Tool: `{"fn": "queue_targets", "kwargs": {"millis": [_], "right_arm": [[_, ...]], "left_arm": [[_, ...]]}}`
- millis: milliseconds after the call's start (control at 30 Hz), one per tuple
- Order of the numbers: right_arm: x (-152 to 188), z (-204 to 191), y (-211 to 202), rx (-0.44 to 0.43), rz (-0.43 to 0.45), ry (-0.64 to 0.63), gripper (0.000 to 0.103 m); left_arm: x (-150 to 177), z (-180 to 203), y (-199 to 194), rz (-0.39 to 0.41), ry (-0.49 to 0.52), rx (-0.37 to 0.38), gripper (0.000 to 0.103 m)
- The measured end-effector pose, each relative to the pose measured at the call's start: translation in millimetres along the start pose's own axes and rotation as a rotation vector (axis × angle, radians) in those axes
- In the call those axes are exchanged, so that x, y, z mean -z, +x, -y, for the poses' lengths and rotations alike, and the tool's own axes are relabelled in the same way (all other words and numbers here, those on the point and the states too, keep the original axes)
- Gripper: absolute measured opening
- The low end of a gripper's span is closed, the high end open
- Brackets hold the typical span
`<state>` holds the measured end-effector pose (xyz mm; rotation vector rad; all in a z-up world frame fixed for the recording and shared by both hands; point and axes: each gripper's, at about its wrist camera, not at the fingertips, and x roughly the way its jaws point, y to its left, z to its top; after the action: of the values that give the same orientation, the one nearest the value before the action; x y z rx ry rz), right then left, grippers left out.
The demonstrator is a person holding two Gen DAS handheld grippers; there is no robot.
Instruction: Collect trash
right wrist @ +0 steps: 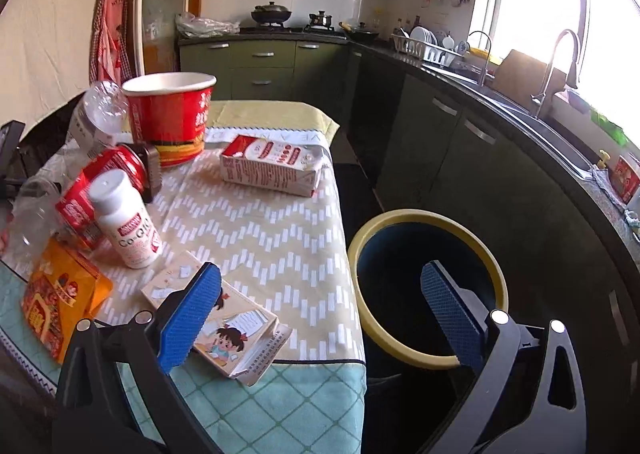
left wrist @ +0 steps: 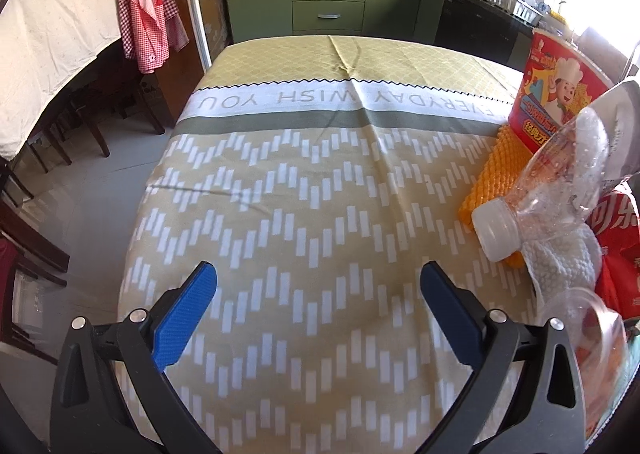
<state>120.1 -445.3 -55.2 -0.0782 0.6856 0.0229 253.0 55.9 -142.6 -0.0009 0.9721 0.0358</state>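
Both the left gripper (left wrist: pixel 318 304) and right gripper (right wrist: pixel 320 308) are held released, empty; the cartoon carton (right wrist: pixel 236 328) by the bin (right wrist: pixel 428 288) should be grasped next.

A table under a yellow, white and teal patterned tablecloth (right wrist: pixel 264 238) carries the trash. Near its far edge stands a red noodle cup (right wrist: pixel 172 114), with a milk carton (right wrist: pixel 272 166) lying beside it. Along the left edge are a crushed red can (right wrist: pixel 100 186), a white pill bottle (right wrist: pixel 124 218), an orange snack bag (right wrist: pixel 56 306) and clear plastic bottles (left wrist: pixel 560 182). A cartoon-printed box (right wrist: pixel 228 326) lies near the near edge.
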Motion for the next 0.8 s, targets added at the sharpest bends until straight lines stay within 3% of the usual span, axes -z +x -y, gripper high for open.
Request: {"fn": "queue_targets", "kwargs": {"millis": [133, 300, 433, 500, 567, 800], "right_arm": [[-4.7, -8.9, -24.8, -0.028, 0.046, -0.03, 0.099], [-2.2, -8.1, -49.2, -0.073, 0.069, -0.017, 0.099], [3.2, -4.2, -76.3, -0.096, 0.107, -0.014, 0.099], [6.9, -2.8, -90.0, -0.095, 0.131, -0.018, 0.099], [11.1, 0.2, -100.4, -0.091, 0.151, -0.02, 0.099], [22.7, 3.5, -126.8, -0.107, 0.199, -0.015, 0.099]], "left_arm": [[18.6, 13.3, -72.8, 0.152, 0.035, -0.091, 0.097], [46.1, 42.0, -174.6, 0.281, 0.022, -0.125, 0.097], [76.0, 53.3, -231.2, 0.379, -0.002, 0.009, 0.097], [88.9, 53.8, -246.6, 0.399, -0.041, 0.098, 0.097], [96.5, 57.8, -252.7, 0.386, -0.053, 0.139, 0.097], [108.9, 74.5, -262.4, 0.392, 0.022, 0.056, 0.097]]}}
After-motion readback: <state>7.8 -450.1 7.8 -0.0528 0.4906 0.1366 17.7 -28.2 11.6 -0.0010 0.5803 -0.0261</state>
